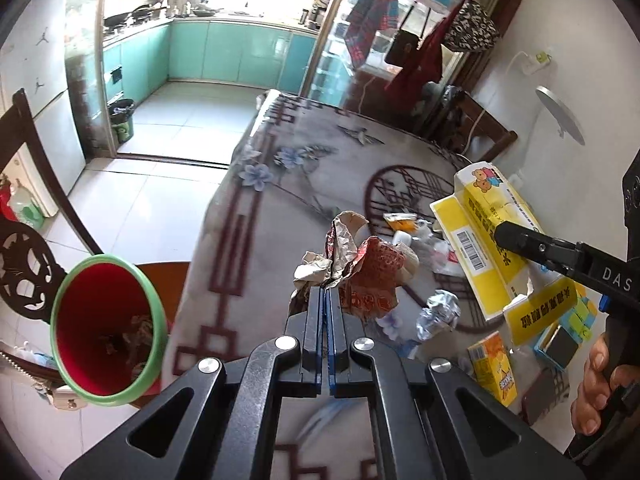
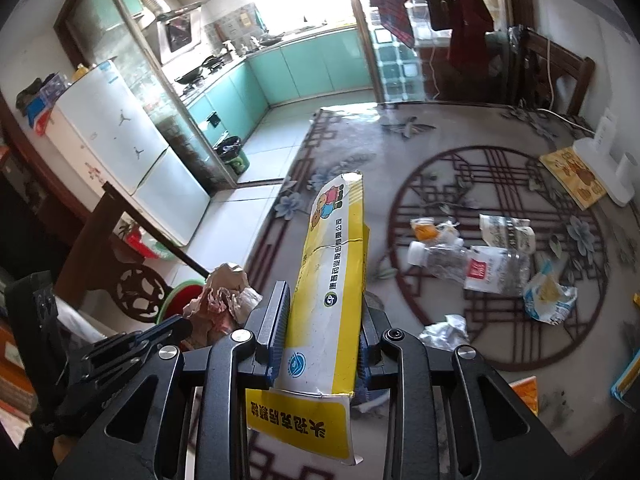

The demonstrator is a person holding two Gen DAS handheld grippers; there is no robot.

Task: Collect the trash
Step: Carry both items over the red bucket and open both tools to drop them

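Observation:
In the left wrist view my left gripper (image 1: 325,293) is shut on a crumpled red-and-brown paper wrapper (image 1: 352,256), held above the table's left edge. A red bin with a green rim (image 1: 108,328) stands on the floor down to the left, with some scraps inside. My right gripper (image 2: 326,298) is shut on a long yellow carton (image 2: 332,276) with cartoon bears, which sticks out past its fingers. That carton (image 1: 480,236) and the right gripper (image 1: 506,236) hang to the right of the wrapper. The wrapper (image 2: 224,296) and the left gripper (image 2: 186,326) show at the right wrist view's lower left.
The patterned tablecloth (image 2: 500,184) holds a crushed plastic bottle (image 2: 472,264), a foil ball (image 1: 438,314), crumpled wrappers (image 2: 550,298) and a small orange box (image 1: 494,368). A dark wooden chair (image 1: 24,256) stands beside the bin. A white device (image 2: 604,168) sits at the far right.

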